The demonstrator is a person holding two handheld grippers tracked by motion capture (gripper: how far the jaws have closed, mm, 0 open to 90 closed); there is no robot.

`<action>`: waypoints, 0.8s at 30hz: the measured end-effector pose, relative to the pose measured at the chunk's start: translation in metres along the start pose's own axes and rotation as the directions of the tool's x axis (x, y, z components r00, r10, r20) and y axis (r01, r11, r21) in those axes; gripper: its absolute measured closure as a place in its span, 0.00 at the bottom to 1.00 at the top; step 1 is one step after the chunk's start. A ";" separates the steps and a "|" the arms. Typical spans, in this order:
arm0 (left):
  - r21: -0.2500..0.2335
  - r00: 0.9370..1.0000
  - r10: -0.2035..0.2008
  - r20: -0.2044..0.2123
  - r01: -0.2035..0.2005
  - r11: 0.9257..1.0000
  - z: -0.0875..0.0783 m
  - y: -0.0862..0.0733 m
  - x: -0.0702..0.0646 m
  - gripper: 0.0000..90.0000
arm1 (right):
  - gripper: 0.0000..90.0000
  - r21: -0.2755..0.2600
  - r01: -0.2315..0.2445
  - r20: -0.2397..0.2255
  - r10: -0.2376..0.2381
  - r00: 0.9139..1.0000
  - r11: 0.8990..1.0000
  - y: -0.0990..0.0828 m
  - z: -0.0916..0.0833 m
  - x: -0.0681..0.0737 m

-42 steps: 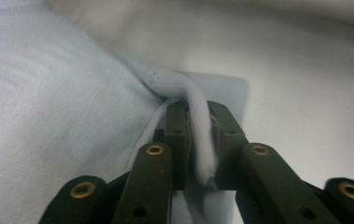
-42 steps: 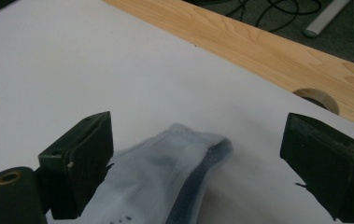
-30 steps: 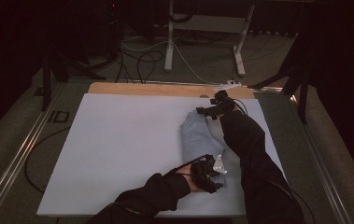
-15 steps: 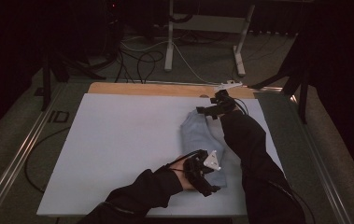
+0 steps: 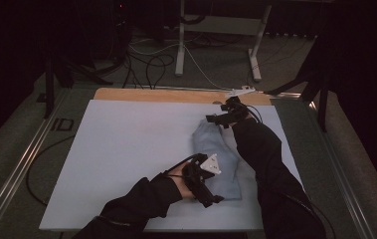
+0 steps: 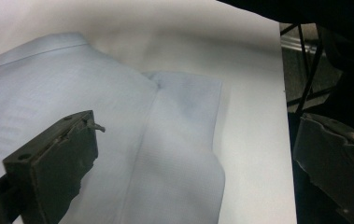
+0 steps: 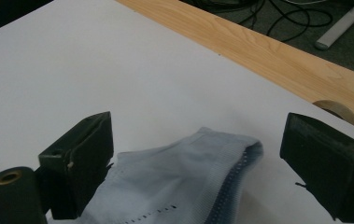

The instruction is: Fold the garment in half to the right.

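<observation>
A light blue folded garment (image 5: 216,149) lies on the right half of the white board (image 5: 126,149). My left gripper (image 5: 211,196) hovers at its near end. Its jaws have just been opening and stand wide apart over the cloth (image 6: 118,107), pressing on nothing. My right gripper (image 5: 216,119) sits at the garment's far end, low over the board. Its jaws are also wide apart, and the stitched cloth edge (image 7: 179,186) lies loose between them. In the left gripper view my left gripper (image 6: 195,163) looks down on a fold; in the right gripper view my right gripper (image 7: 202,163) faces the far edge.
A wooden strip (image 5: 166,94) runs along the board's far edge, with a round hole (image 7: 336,109) in it. Behind it, cables and white table legs (image 5: 180,45) cover the floor. A metal rail (image 5: 22,164) flanks the left side. The person's dark sleeve (image 5: 265,164) lies across the board's right edge.
My left gripper has opened, let go of the garment's near end and drawn a little to the left. The cloth has settled flat. My right gripper has stayed put.
</observation>
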State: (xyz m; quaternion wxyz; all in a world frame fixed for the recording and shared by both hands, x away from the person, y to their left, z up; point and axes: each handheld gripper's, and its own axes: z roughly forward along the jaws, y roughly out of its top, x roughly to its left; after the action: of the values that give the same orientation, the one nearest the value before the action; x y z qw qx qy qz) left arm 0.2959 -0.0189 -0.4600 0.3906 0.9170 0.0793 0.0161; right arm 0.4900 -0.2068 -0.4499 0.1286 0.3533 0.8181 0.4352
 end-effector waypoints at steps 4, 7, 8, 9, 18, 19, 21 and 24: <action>-0.022 1.000 -0.021 -0.003 0.021 1.000 -0.013 -0.010 0.005 0.01 | 0.11 0.001 0.014 -0.003 -0.014 1.000 1.000 -0.001 -0.001 0.003; -0.020 0.999 -0.050 -0.023 0.049 0.999 -0.023 -0.018 0.009 0.00 | 0.12 0.015 0.040 -0.001 -0.040 0.999 0.999 -0.001 0.000 0.004; -0.018 0.998 -0.055 -0.033 0.055 0.998 -0.025 -0.020 0.010 0.00 | 0.12 0.018 0.046 0.000 -0.046 0.999 0.999 -0.002 0.000 0.004; -0.016 0.997 -0.063 -0.038 0.062 0.998 -0.029 -0.023 0.012 0.00 | 0.12 0.020 0.045 0.003 -0.045 0.999 0.999 -0.002 0.000 0.004; -0.089 0.988 -0.121 -0.101 0.112 0.990 -0.059 -0.066 0.014 0.00 | 0.12 0.053 -0.021 0.060 0.017 0.998 0.998 -0.010 0.012 -0.005; -0.099 0.984 -0.136 -0.113 0.125 0.987 -0.063 -0.071 0.015 0.00 | 0.12 0.049 -0.031 0.055 0.028 0.998 0.998 -0.012 0.013 -0.006; -0.106 0.978 -0.167 -0.129 0.154 0.982 -0.070 -0.083 0.015 0.00 | 0.14 0.049 -0.045 0.049 0.042 0.998 0.998 -0.014 0.015 -0.008; -0.102 0.970 -0.192 -0.150 0.177 0.979 -0.079 -0.100 0.015 0.00 | 0.15 0.081 -0.091 0.046 0.087 0.995 0.993 -0.021 0.024 -0.016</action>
State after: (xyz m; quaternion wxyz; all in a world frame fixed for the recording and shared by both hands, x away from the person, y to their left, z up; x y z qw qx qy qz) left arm 0.2897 0.1080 -0.4777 0.4229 0.8833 0.1944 0.0563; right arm 0.5037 -0.2111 -0.4825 0.1117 0.4036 0.8160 0.3983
